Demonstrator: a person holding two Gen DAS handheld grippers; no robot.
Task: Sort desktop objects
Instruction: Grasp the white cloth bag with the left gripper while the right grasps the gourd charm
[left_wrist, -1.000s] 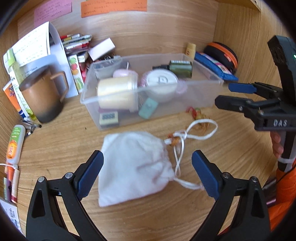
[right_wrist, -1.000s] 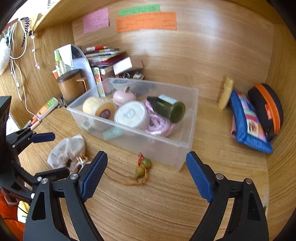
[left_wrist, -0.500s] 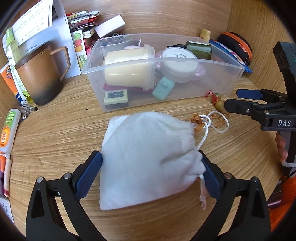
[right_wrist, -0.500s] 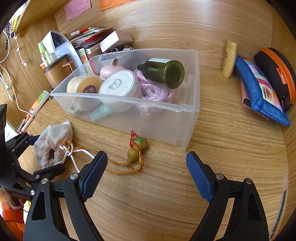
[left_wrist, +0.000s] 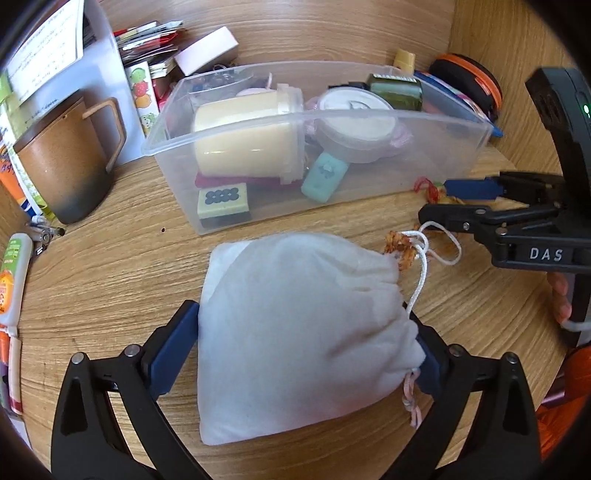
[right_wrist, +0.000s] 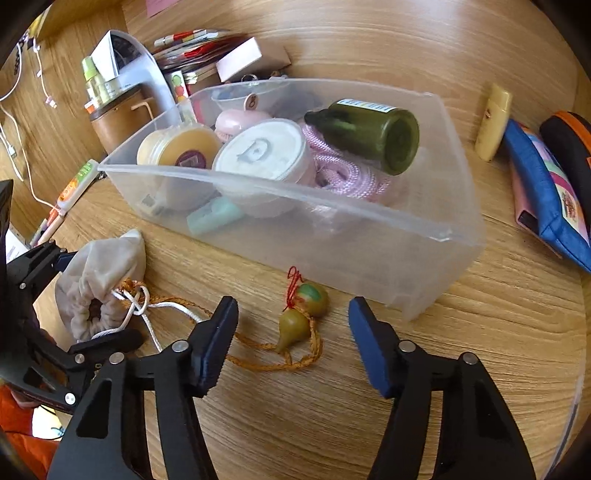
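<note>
Between the left gripper's (left_wrist: 301, 345) jaws sits a white drawstring pouch (left_wrist: 295, 325), both blue pads pressed into its sides, so the jaws are clamped on it while it lies on the wooden desk (left_wrist: 110, 266). Its white cord (left_wrist: 424, 258) trails from the gathered mouth, tangled with an orange braided string (right_wrist: 266, 363). That string runs to a pair of small green-and-yellow gourd charms (right_wrist: 304, 312), which lie just ahead of the right gripper (right_wrist: 293, 332), between its spread jaws; these stand open, touching nothing. Just beyond the charms and the pouch stands a clear plastic bin (right_wrist: 369, 243) holding a cream jar (left_wrist: 245, 138), a white round tub (right_wrist: 264, 153), a dark green bottle (right_wrist: 373, 129) and pink rope (right_wrist: 347, 173). Left of the bin stands a brown mug (left_wrist: 62, 166); to its right lies a blue pouch (right_wrist: 546, 195).
</note>
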